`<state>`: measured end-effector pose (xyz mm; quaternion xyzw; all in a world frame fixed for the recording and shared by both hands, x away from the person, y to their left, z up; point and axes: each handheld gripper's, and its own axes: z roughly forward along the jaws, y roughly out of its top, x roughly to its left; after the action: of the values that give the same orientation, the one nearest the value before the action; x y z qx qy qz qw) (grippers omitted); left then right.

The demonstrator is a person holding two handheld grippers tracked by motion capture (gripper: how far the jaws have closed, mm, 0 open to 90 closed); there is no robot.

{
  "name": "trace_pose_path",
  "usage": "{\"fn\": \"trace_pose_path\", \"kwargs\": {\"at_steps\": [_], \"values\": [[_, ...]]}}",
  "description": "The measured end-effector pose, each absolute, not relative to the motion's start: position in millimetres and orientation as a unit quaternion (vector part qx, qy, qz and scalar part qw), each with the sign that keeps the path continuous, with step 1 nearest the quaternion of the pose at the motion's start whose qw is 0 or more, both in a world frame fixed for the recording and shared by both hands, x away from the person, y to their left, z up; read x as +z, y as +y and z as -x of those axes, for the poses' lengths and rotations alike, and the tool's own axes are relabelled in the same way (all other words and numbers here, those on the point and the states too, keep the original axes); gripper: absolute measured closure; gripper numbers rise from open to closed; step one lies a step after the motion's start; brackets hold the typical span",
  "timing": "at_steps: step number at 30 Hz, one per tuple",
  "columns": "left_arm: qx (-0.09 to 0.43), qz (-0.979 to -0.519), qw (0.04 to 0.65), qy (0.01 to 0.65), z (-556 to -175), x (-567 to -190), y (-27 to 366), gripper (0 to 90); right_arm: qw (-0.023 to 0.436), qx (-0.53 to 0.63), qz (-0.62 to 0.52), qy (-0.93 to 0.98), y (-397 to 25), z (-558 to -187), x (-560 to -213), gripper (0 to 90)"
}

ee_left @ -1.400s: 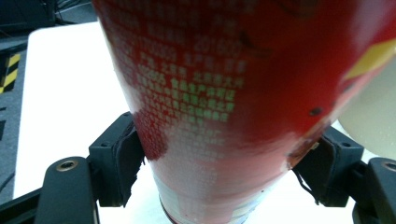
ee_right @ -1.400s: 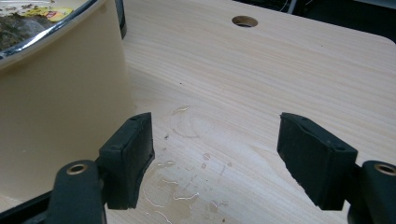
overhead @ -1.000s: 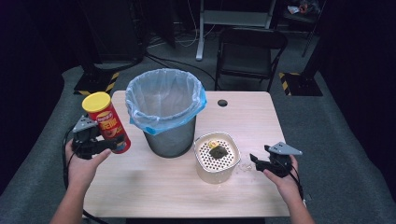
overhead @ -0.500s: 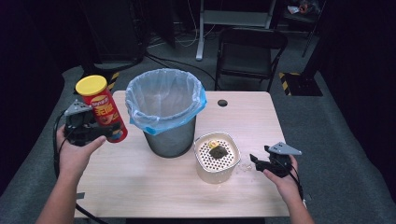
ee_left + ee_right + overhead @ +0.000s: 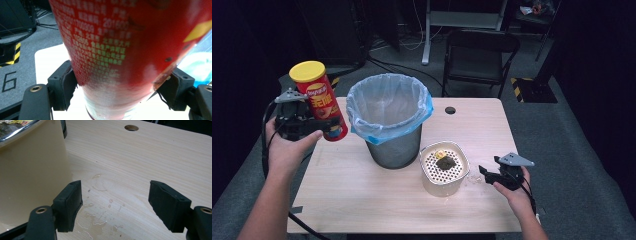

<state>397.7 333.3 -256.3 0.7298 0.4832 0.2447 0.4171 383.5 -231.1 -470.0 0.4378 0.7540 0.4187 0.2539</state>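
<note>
left gripper (image 5: 319,129): black body, topped by a grey three-cornered plate at 12 o'clock
right gripper (image 5: 486,172): black, a grey plate is carried on top
jaws: two blocky black pads, a brass-ringed hole is seen in each arm
cable (image 5: 264,145): black, looped at 9 o'clock
forearms: bare, no sleeves are worn

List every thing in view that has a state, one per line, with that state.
Chip can: lifted off the table, tilted, yellow lid on, clamped near its base.
Left gripper: shut on the chip can.
Right gripper: open, nothing between its jaws, beside the cream container.
Bin: upright, lined with a blue bag, open top.
Cream container: upright, perforated tray holding dark scraps.
Table: wet patch near the container.
</note>
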Motion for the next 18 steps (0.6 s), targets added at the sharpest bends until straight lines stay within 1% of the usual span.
{"fn": "trace_pose_path", "kwargs": {"at_steps": [9,18], "values": [[0.241,-0.733,0.421,0.477,-403.8,-234.2,325.8,24.1,0.253,0.418,-0.436,0.756,-231.8,-383.8,-470.5,26.5],[0.251,-0.732,0.419,0.474,-408.9,-218.3,320.2,24.2,0.253,0.417,-0.433,0.758,-231.6,-383.8,-470.8,26.6]]}}
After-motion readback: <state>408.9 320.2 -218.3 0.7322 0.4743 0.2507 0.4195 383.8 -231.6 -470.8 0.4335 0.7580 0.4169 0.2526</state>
